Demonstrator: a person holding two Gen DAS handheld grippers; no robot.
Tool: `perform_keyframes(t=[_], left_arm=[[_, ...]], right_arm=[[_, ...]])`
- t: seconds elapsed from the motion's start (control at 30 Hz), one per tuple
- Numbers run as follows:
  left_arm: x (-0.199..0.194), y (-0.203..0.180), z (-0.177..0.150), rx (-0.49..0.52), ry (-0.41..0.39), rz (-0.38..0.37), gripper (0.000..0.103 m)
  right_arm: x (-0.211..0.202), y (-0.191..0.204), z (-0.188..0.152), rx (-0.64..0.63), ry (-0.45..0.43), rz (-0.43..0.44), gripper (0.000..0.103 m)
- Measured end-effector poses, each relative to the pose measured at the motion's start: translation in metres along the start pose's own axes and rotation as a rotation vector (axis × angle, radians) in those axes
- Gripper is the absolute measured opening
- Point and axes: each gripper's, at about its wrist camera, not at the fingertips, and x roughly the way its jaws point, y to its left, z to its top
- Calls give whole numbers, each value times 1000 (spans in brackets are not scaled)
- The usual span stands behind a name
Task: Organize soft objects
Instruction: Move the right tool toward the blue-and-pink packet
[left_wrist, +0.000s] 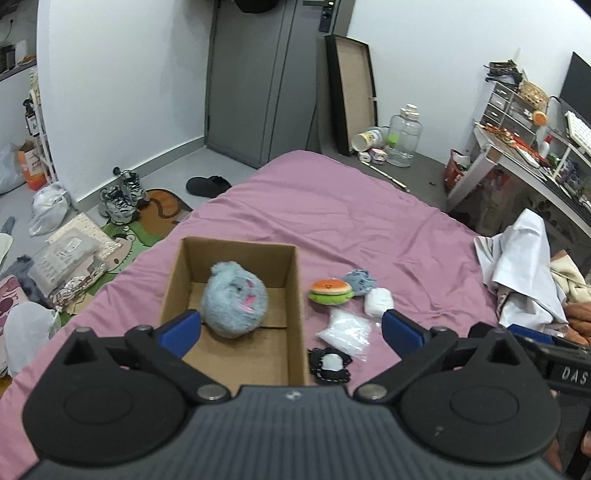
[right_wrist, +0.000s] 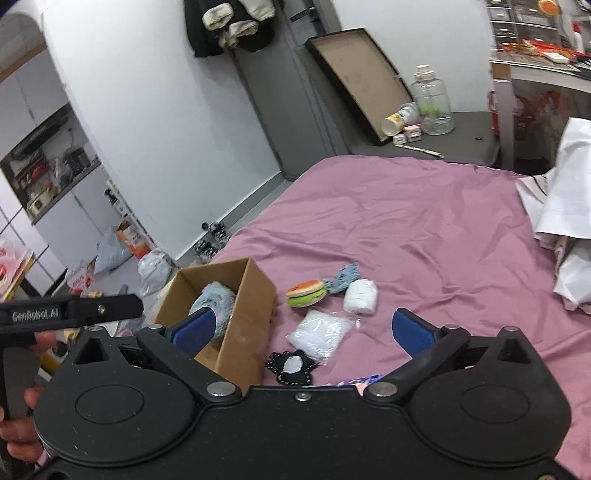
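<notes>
An open cardboard box sits on the pink bed with a fluffy grey-blue plush inside. Right of the box lie a burger plush, a small blue-grey knit piece, a white soft roll, a clear bag of white stuffing and a black-and-white lace piece. My left gripper is open and empty, above the box's near end. My right gripper is open and empty, above the stuffing bag.
The pink bed sheet stretches ahead. White and beige clothes are piled at the right. Shoes, bags and packages lie on the floor left of the bed. A desk stands at the right.
</notes>
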Motion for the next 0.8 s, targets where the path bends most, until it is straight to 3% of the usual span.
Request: perform_keyframes(t=[0.27,0.6,0.8], left_arm=[[4,-22,-8,7,23,-44,103],[18,-36,-22,-36,94,-10,103],[25,-47,-26,-22,91,10,103]], right_arm=[[-2,-17,-5,16,38,-1,103],[-3,-40,-10,67,102,-15,103],[-3,-50,-12,94,121,-20,103]])
